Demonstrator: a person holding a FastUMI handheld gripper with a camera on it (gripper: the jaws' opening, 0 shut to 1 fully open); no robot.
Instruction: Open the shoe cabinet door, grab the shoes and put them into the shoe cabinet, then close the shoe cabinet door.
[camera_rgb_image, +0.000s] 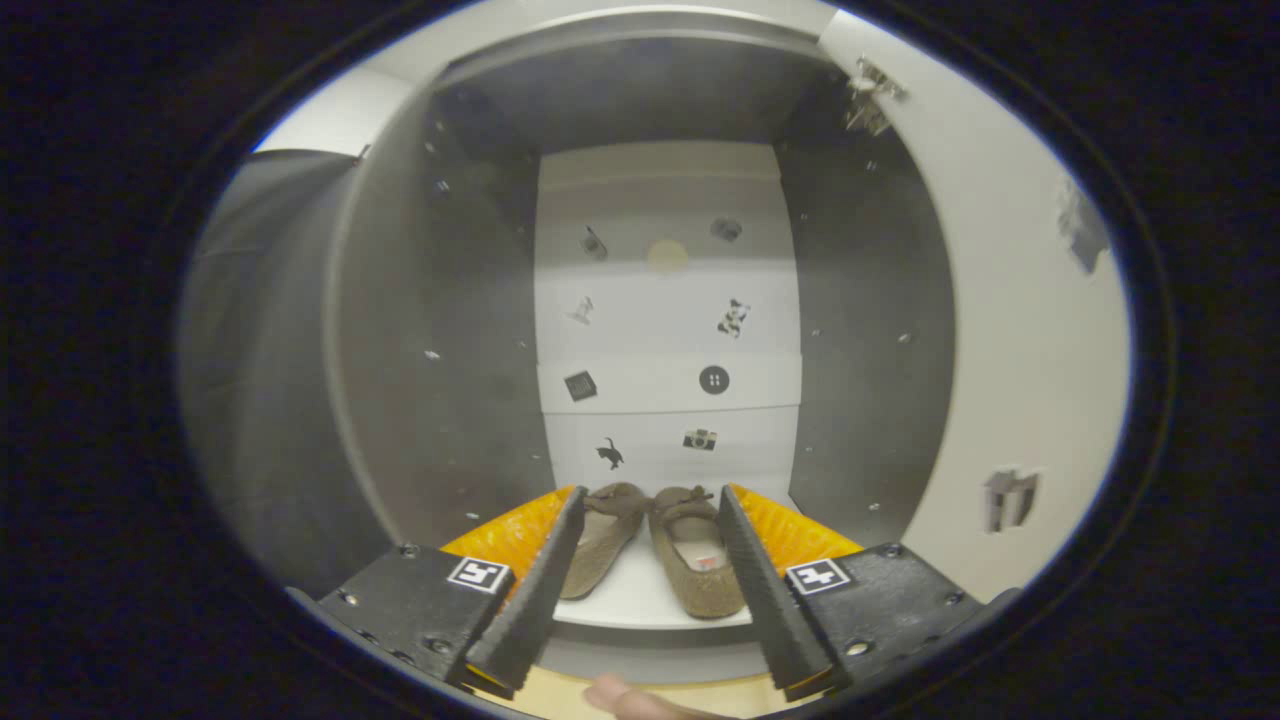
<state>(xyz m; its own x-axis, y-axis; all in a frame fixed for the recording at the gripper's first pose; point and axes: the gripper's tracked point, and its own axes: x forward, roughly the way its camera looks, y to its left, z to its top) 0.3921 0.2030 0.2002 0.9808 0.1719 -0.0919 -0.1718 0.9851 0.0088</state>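
A pair of brown flat shoes with small bows lies side by side on the white bottom shelf of the open shoe cabinet, heels at the shelf's front edge. My gripper reaches into the cabinet with the pair between its fingers. Each finger lies against the outer side of one shoe and hides that shoe's edge. The white cabinet door stands swung open to the right, its hinge showing at the top.
The cabinet has dark side walls and a white back panel dotted with small stickers. A fingertip of the person shows below the fingers, over a pale wooden floor. Black cloth hangs left of the cabinet.
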